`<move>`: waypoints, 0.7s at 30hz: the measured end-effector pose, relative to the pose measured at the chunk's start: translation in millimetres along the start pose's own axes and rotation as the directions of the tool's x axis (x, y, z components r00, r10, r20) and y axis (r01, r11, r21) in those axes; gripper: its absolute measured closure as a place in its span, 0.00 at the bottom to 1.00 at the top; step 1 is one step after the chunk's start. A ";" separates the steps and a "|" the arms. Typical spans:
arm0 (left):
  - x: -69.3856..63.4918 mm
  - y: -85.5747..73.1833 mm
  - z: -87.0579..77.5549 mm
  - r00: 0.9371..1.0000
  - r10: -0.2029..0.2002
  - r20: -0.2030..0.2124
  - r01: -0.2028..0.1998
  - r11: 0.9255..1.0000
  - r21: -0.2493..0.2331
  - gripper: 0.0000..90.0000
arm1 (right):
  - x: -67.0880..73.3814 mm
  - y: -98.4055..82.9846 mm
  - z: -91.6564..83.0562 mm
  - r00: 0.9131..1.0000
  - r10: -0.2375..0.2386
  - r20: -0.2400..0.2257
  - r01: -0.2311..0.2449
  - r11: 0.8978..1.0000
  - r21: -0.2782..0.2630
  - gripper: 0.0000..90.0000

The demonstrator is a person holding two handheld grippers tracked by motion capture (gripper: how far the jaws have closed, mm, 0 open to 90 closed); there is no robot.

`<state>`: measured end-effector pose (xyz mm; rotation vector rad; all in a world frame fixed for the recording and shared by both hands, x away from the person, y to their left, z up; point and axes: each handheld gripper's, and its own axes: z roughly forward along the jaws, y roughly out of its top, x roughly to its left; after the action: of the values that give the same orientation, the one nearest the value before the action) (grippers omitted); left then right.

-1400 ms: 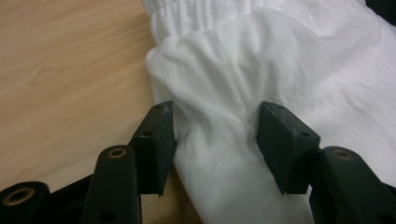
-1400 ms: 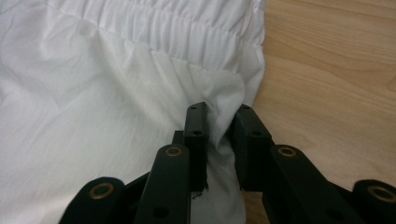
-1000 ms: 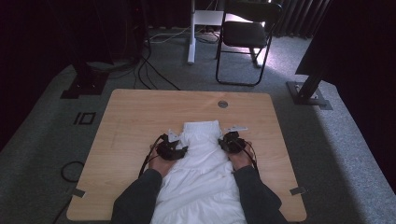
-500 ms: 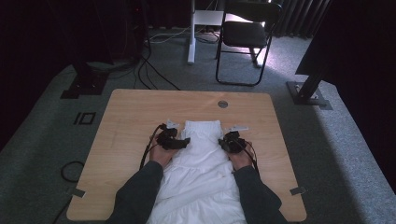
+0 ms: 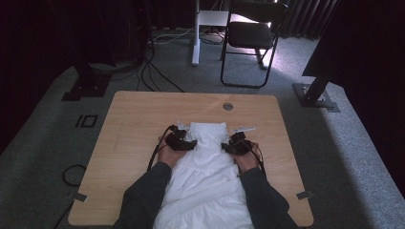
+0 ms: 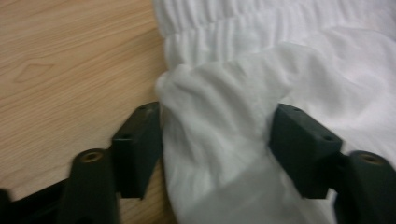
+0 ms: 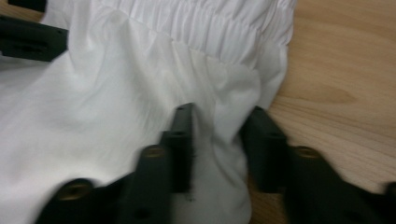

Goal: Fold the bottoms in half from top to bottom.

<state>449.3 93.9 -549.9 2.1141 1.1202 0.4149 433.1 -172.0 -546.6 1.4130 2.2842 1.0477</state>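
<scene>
A white garment (image 5: 210, 171) with a gathered elastic band (image 6: 243, 32) lies flat on the wooden table (image 5: 138, 119), the band at the far end. My left gripper (image 5: 187, 143) is at the garment's left edge just below the band. Its jaws (image 6: 217, 128) stand wide around a puffed fold of the cloth (image 6: 219, 140) and have just been closing. My right gripper (image 5: 234, 145) is at the right edge opposite. Its jaws (image 7: 219, 123) have just been opening, and a ridge of cloth (image 7: 219, 107) stands loose between them.
A round grommet hole (image 5: 228, 106) sits near the table's far edge. Bare wood lies to the left and right of the garment. Beyond the table are a black chair (image 5: 250, 38), a white desk leg (image 5: 196, 33), floor cables (image 5: 157, 76) and a stand base (image 5: 315, 95).
My left gripper has moved up the garment's left edge, away from the person and toward the band. The right hand has stayed where it was.
</scene>
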 end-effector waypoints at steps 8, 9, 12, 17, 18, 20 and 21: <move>-2.7 0.0 1.3 1.000 0.006 -0.010 -0.006 1.000 -0.007 0.43 | -10.3 27.6 -8.6 1.000 -0.004 -0.019 0.003 0.998 -0.062 0.35; -3.0 0.0 1.5 1.000 0.006 -0.010 -0.006 1.000 -0.008 0.43 | -10.2 27.9 -2.0 1.000 0.003 -0.015 -0.003 0.999 -0.040 0.33; -2.8 -0.2 1.4 1.000 0.010 -0.009 -0.010 1.000 -0.009 0.43 | -8.2 25.7 17.2 1.000 0.008 0.014 -0.008 1.000 0.009 0.25; -3.8 -0.2 1.7 1.000 0.009 -0.015 -0.009 1.000 -0.009 0.43 | 0.0 21.0 29.2 0.996 -0.044 0.081 0.043 0.999 0.011 0.20; -4.2 0.0 1.7 1.000 0.007 -0.018 -0.007 1.000 -0.008 0.43 | 0.5 20.7 29.8 0.995 -0.047 0.091 0.046 0.999 0.008 0.22; -5.7 0.7 1.3 1.000 0.008 -0.014 -0.008 1.000 -0.004 0.47 | 1.6 20.2 29.1 0.993 -0.055 0.104 0.056 0.998 -0.005 0.37; -6.8 1.2 1.0 1.000 0.009 -0.009 -0.009 1.000 0.000 0.51 | 2.5 20.4 28.3 0.994 -0.052 0.094 0.054 0.998 -0.013 0.49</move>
<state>446.6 87.4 -549.5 2.1199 1.1161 0.4288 461.2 -152.0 -552.1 1.3581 2.2295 0.9604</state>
